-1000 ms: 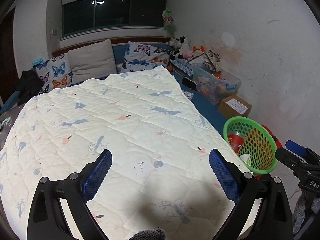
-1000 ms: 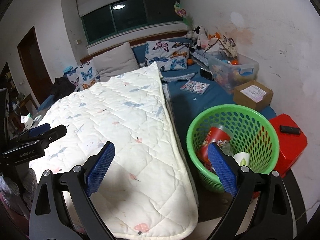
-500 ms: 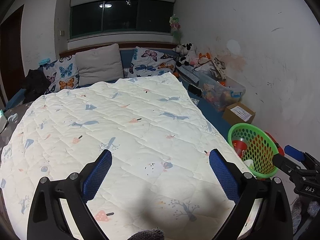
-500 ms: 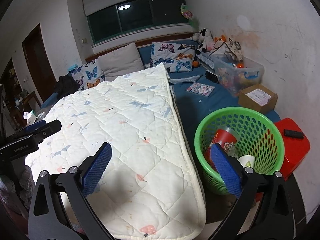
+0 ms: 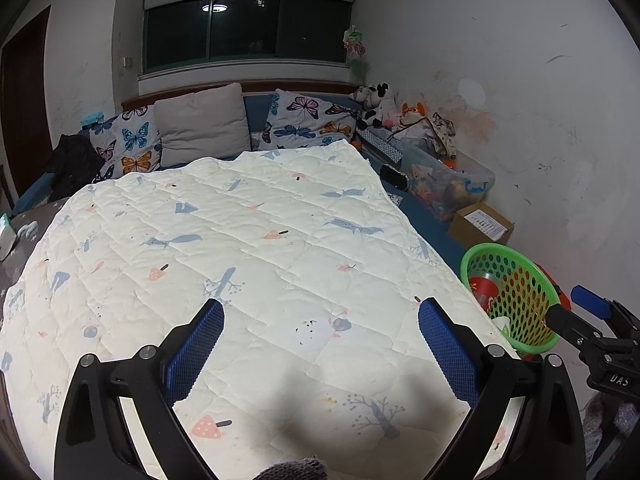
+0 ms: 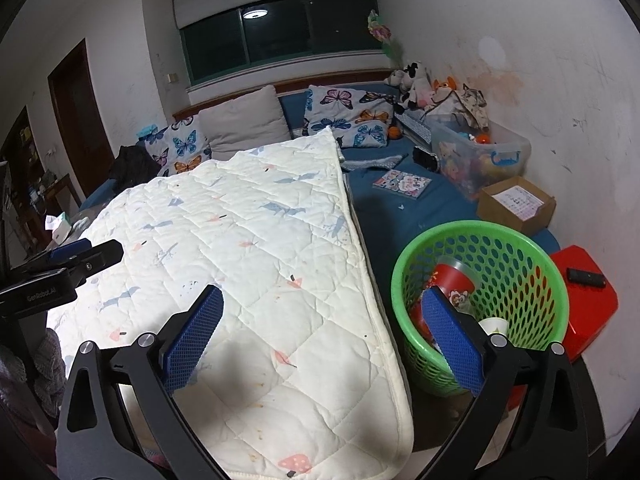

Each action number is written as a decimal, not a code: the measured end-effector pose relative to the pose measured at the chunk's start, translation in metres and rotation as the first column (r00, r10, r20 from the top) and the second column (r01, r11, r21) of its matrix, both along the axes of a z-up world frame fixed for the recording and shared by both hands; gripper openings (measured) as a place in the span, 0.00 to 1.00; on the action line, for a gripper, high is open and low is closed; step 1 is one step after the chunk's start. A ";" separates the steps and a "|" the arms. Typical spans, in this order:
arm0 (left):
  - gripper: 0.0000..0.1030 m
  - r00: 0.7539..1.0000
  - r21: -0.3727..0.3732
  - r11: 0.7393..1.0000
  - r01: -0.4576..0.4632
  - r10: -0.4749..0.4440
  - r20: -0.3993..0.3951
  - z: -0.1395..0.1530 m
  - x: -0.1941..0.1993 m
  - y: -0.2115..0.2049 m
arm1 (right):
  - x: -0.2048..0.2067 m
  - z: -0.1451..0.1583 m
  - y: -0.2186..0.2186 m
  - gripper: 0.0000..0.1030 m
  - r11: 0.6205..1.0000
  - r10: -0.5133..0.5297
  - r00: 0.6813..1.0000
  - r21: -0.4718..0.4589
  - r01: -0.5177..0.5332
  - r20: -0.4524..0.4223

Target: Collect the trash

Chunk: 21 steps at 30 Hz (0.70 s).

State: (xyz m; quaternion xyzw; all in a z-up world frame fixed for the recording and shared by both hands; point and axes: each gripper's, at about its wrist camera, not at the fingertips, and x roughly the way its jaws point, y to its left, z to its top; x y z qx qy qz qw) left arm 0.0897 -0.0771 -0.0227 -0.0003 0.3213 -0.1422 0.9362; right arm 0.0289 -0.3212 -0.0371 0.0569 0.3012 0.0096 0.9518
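In the left wrist view, the left gripper (image 5: 320, 344) is held spread wide and empty over the quilt (image 5: 240, 248) at lower centre, with the green basket (image 5: 508, 296) seen at right edge, trash inside it, and the right gripper (image 5: 592, 320) poking in at lower right, its state not to be told here. In the right wrist view, the right gripper (image 6: 320, 336) is spread and empty too, the basket (image 6: 480, 300) at lower right behind its right finger, a red cup (image 6: 452, 284) and a paper cup (image 6: 494, 326) lying inside, the quilt (image 6: 260, 260) spread at left.
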 end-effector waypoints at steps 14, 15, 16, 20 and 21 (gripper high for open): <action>0.92 1.000 0.002 1.000 0.001 -0.001 -0.007 -0.004 -0.002 0.002 | 0.002 -0.001 0.004 0.96 1.000 0.008 1.000 -0.002 -0.008 -0.004; 0.92 1.000 0.002 1.000 0.001 -0.001 -0.008 -0.004 -0.001 0.002 | 0.002 -0.001 0.004 0.96 1.000 0.008 1.000 -0.003 -0.008 -0.004; 0.92 1.000 0.001 1.000 0.000 0.000 -0.008 -0.004 -0.002 0.003 | 0.002 -0.001 0.004 0.96 1.000 0.008 1.000 -0.004 -0.008 -0.005; 0.92 1.000 0.000 1.000 -0.005 0.005 -0.007 -0.006 -0.002 0.004 | 0.003 -0.001 0.004 0.96 1.000 0.009 1.000 -0.003 -0.009 -0.005; 0.92 1.000 0.001 1.000 -0.004 0.004 -0.007 -0.006 -0.002 0.004 | 0.002 -0.001 0.004 0.96 1.000 0.009 1.000 -0.003 -0.009 -0.005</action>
